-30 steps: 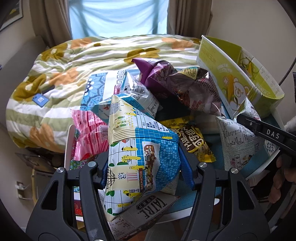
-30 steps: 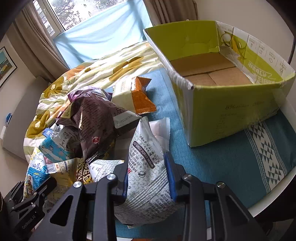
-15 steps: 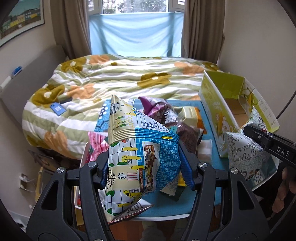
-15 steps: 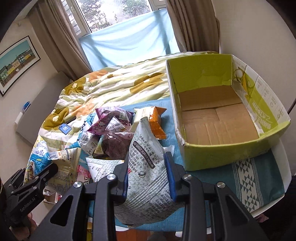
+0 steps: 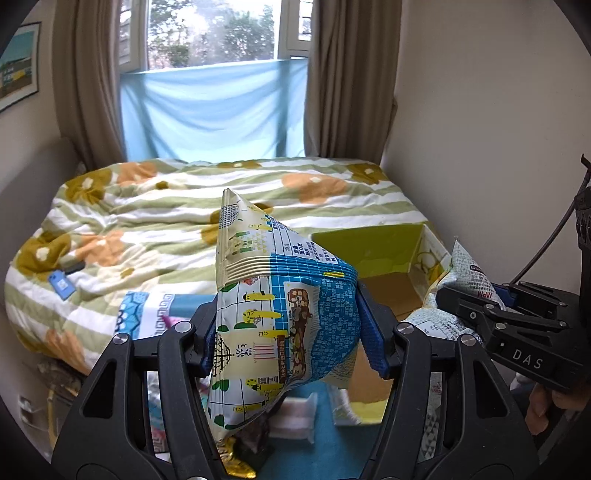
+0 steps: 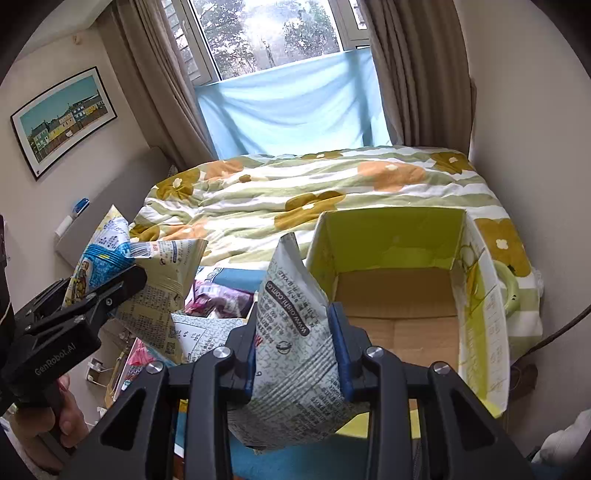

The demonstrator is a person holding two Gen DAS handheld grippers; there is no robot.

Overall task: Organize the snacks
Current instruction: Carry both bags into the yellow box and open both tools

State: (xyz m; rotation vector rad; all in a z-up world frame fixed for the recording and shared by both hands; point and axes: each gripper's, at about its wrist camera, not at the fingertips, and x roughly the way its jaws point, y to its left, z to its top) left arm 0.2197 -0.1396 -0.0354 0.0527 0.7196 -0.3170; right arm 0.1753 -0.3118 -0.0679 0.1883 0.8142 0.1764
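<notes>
Bed (image 6: pixel 332 192): floral quilt in green, orange, white.
Window (image 6: pixel 273 33): behind the bed, pale blue cloth (image 6: pixel 291 107) across its lower part.
Curtains (image 5: pixel 347 81): flanking the window.
Framed picture (image 6: pixel 62 118): wall left of the bed.

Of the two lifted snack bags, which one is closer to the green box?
The grey-white printed bag in the right claw: it hangs at the green box's near-left corner. The blue-and-cream bag, in the left claw, is farther left.

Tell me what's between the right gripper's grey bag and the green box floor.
Nothing but the box's near wall: in the right wrist view the grey bag hangs at the green box rim, the cardboard floor beyond it bare.
</notes>
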